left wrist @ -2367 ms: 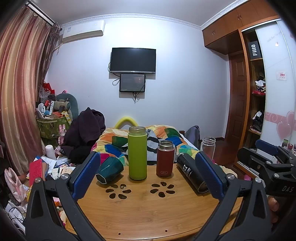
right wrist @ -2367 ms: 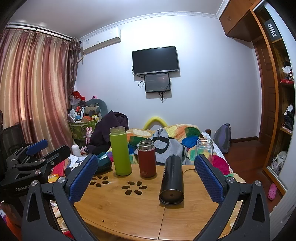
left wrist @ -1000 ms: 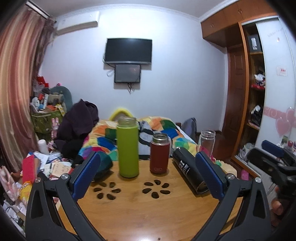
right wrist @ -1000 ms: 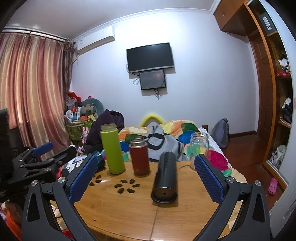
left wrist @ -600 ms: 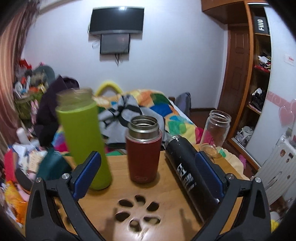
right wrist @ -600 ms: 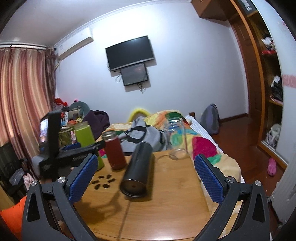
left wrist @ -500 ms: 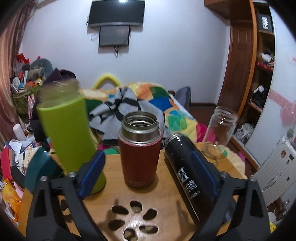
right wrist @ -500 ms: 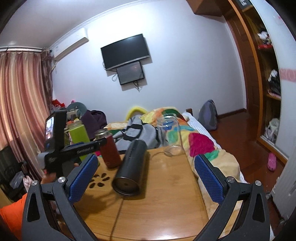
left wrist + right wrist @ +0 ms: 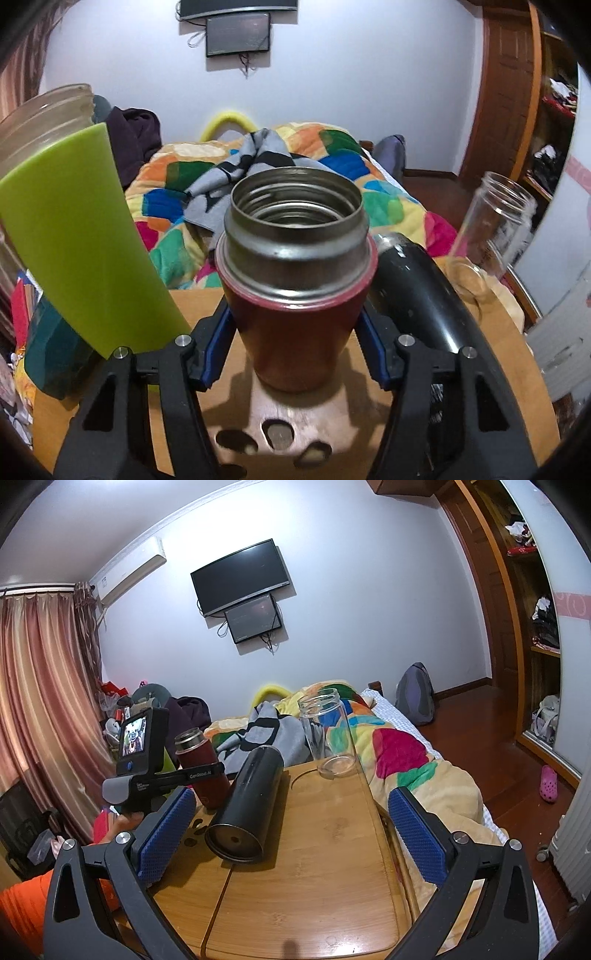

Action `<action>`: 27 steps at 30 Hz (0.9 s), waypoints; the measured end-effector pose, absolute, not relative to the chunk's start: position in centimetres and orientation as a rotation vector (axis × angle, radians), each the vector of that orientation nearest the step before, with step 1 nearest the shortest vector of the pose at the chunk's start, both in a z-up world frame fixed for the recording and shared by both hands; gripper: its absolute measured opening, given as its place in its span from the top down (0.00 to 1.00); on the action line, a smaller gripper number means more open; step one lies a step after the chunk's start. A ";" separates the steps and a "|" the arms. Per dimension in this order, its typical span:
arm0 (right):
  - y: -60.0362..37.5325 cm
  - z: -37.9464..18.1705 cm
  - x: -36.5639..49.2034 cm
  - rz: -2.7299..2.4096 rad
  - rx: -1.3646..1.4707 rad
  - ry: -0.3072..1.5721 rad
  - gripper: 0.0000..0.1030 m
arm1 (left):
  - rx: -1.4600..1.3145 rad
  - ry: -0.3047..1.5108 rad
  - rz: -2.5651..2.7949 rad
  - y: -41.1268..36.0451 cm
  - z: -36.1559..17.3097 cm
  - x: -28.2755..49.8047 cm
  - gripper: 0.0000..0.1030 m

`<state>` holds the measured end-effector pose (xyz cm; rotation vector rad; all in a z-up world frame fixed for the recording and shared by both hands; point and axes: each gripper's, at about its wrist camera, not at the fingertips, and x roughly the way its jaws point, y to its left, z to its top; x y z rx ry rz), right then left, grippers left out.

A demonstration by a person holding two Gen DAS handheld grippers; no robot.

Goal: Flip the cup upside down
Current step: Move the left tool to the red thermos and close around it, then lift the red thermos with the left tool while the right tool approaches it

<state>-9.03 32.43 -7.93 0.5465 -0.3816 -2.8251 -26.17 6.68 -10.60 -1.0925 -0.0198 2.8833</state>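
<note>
Up on the wooden table [image 9: 314, 849], the green bottle [image 9: 74, 236] stands beside a black flask [image 9: 247, 805] lying lengthwise. Between them the red cup [image 9: 299, 317] stands upright, steel mouth up, nothing visible inside, pinched by the left claw [image 9: 295, 347]. Behind stands an empty glass jar [image 9: 330, 738]. The right claw [image 9: 291, 834] gapes wide, holding nothing.

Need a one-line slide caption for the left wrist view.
Left gripper closed around the upright, open red cup on the wooden table, green bottle beside it.
</note>
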 end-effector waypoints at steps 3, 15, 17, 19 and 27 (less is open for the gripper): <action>31.9 -7.7 -9.0 -2.823 0.551 -0.362 0.00 | -1.108 -0.014 2.840 6.4 -10.3 -24.8 0.41; 27.4 -7.6 -8.2 -2.780 0.568 -0.227 0.00 | -1.069 0.102 2.641 4.6 -8.5 -13.3 0.41; 26.6 -7.7 -8.0 -2.772 0.579 -0.209 0.00 | -1.061 0.116 2.623 4.3 -8.6 -11.8 0.41; 26.0 -7.6 -7.9 -2.762 0.586 -0.200 0.00 | -1.036 0.149 2.628 4.2 -8.7 -10.2 0.41; 24.2 -7.8 -7.0 -2.738 0.598 -0.143 0.00 | -0.957 0.122 2.619 3.7 -9.3 -10.3 0.41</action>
